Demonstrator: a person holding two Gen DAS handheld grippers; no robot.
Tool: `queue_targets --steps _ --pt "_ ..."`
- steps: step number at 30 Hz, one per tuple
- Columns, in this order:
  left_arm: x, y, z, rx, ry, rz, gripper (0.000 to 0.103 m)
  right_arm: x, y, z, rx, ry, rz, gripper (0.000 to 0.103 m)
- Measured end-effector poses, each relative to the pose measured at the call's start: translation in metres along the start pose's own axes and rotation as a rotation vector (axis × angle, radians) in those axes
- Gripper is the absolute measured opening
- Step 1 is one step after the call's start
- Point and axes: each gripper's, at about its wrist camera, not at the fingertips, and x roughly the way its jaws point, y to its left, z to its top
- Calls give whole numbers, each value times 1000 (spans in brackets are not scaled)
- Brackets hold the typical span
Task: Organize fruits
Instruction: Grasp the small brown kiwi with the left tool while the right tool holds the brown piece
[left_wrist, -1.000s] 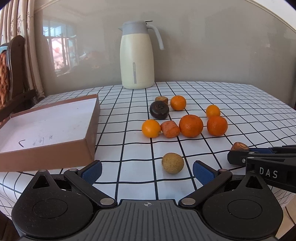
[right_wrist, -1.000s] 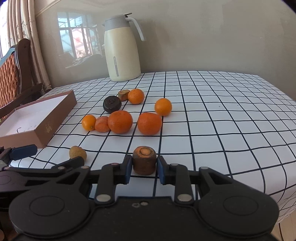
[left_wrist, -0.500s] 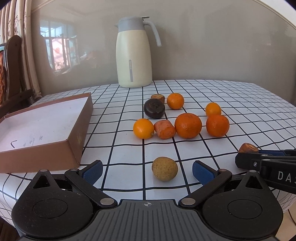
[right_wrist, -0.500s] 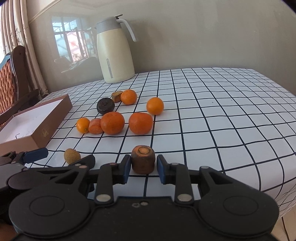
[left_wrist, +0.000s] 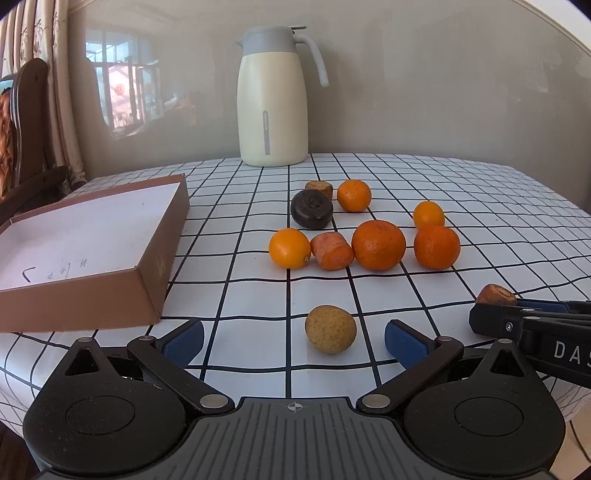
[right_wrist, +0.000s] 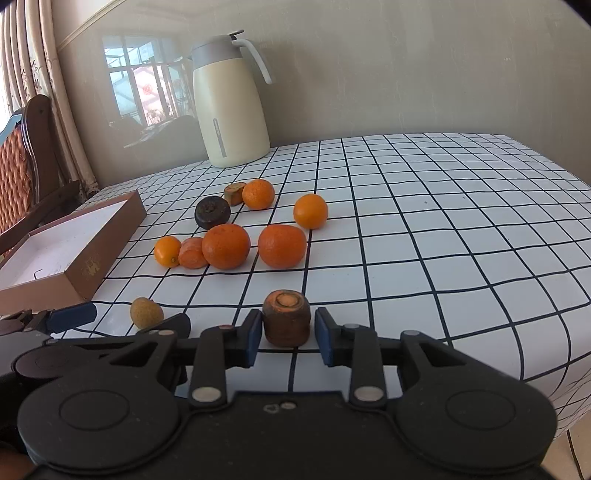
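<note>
At nine o'clock on the checked table (left_wrist: 480, 192) we see the shallow brown box (left_wrist: 88, 258), its white floor bare but for a few pen marks. Just right of its near corner our left gripper (left_wrist: 293, 338) hovers with its blue pads (left_wrist: 184, 338) wide apart. The small speckled yellow-brown fruit (left_wrist: 330, 328) sits on the cloth between them, touched by neither pad.

Past it, toward twelve o'clock, lies the cluster. Its near row holds a small orange (left_wrist: 289, 248), a carrot chunk on its side (left_wrist: 331, 251) touching a large mandarin (left_wrist: 378, 244), then another mandarin (left_wrist: 436, 246) with a smaller orange (left_wrist: 428, 214) just behind it. Farther back we find a dark, nearly black round fruit (left_wrist: 311, 208), a brown carrot stub (left_wrist: 319, 189) and one more orange (left_wrist: 354, 195). The cream thermos jug (left_wrist: 273, 99) stands at twelve o'clock, at the far edge near the wall.

At three o'clock of the yellow fruit, our right gripper (right_wrist: 287, 328) frames an upright carrot stump (right_wrist: 286, 317), cut face up, standing on the table. Its jaws are opening: the left pad (right_wrist: 253, 334) sits against the stump's side or very nearly so, while a narrow gap shows on the right, so we read the stump as no longer clamped. From the left wrist camera only the top of that stump (left_wrist: 496, 294) peeks over the right gripper's black finger (left_wrist: 517, 325).

Beyond the box, at ten o'clock, a wooden chair (right_wrist: 33, 155) stands beside the curtains (right_wrist: 48, 66).
</note>
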Motion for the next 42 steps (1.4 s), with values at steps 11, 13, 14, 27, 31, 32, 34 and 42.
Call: queue_targets --steps 11,13,14,27,31,32,34,42 --pt "0 4 0 -29 0 -5 103 0 1 0 -7 -2 -4 24" --pt "-1 4 0 -23 -6 3 103 0 1 0 -8 -2 -4 24" --pt "-1 4 1 -26 -5 1 103 0 1 0 -7 -2 -4 24" --pt "-1 5 1 -32 -17 14 103 0 2 0 -16 -5 -9 24" --pt "-1 6 1 -31 -21 16 103 0 2 0 -17 -5 -10 24" --pt "-1 6 1 -31 -20 14 103 0 2 0 -17 -5 -10 24" --pt "-1 5 1 -28 -25 19 103 0 2 0 -17 -5 -10 24" --pt "0 4 0 -27 -18 -5 85 1 3 0 -19 -6 -12 24"
